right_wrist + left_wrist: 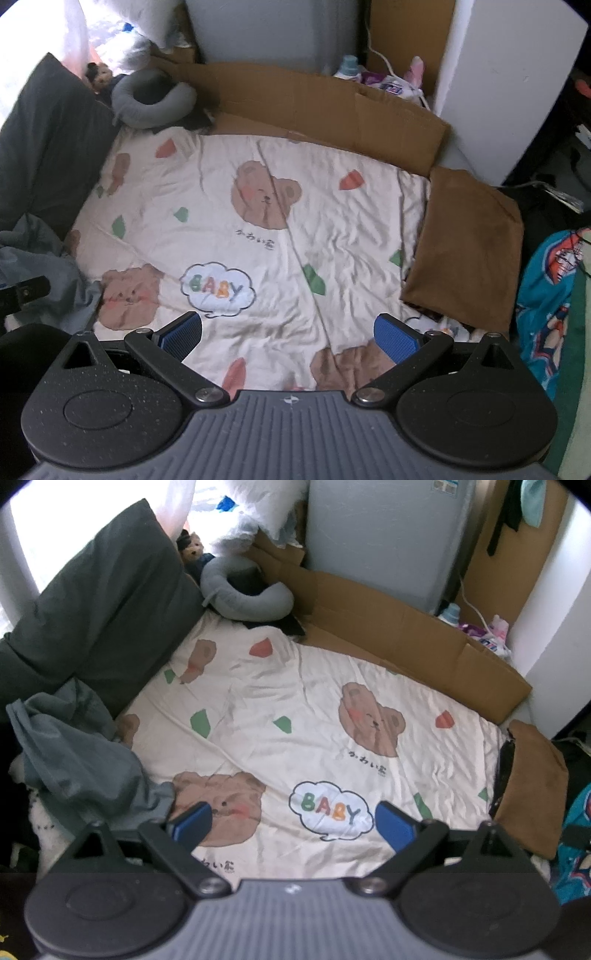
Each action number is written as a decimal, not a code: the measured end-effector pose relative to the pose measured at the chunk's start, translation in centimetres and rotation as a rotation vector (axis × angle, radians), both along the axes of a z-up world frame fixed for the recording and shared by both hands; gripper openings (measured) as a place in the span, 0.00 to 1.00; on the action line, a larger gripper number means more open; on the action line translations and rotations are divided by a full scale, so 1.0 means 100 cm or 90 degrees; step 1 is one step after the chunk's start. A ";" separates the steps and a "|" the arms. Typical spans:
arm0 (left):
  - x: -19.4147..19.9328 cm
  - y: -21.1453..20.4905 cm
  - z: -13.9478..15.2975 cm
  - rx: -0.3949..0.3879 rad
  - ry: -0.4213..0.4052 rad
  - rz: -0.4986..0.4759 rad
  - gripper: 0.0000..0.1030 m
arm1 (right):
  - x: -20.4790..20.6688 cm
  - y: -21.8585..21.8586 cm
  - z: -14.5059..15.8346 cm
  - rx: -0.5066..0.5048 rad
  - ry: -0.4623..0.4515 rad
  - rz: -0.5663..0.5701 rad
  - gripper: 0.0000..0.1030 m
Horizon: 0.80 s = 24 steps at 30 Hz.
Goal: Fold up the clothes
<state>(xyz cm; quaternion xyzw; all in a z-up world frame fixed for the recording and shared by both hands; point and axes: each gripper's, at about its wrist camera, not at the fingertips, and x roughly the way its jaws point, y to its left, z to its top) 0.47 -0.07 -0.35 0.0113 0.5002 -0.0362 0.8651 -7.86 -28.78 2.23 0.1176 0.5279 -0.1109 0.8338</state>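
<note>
the grey-blue garment (77, 753) lies crumpled in a heap at the bed's left edge, partly spilling over the bear-print sheet (295, 709) and bunched against the dark pillow (99, 602) behind it. a brown folded cloth (469, 243) sits at the opposite edge of the sheet, well apart from the heap; it looks already folded, though whether it counts as finished work cannot be told.

the step in hand appears to be the very start of a fold: nothing is gripped and the middle of the sheet is bare. the next move calls for taking the heap by an edge or corner, drawing it onto the middle of the sheet, and spreading it flat before any fold. two grips, one per claw, would likely be needed to open it out.

the left claw (291, 825) hovers above the near part of the sheet with its blue pads (192, 823) spread wide and empty; the heap is just to the left of it, its trailing hem close beside the left pad but not between the jaws. the right claw (288, 332) is likewise wide open and holds nothing, over the near middle of the sheet, with the heap far off to the left and the brown cloth nearer on the right.

beyond the sheet's far edge stand flattened cardboard (406, 635) and a grey neck pillow (247, 598).
</note>
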 end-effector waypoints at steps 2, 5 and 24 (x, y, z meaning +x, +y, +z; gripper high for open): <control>0.000 0.001 0.000 -0.005 -0.001 0.001 0.94 | 0.001 0.000 0.000 -0.003 0.004 0.006 0.99; 0.000 0.003 0.000 -0.012 -0.001 0.003 0.97 | 0.000 -0.003 0.001 -0.002 0.001 -0.001 0.99; 0.018 0.042 0.015 -0.033 -0.024 -0.022 0.99 | 0.011 -0.007 0.013 0.000 -0.042 -0.004 0.99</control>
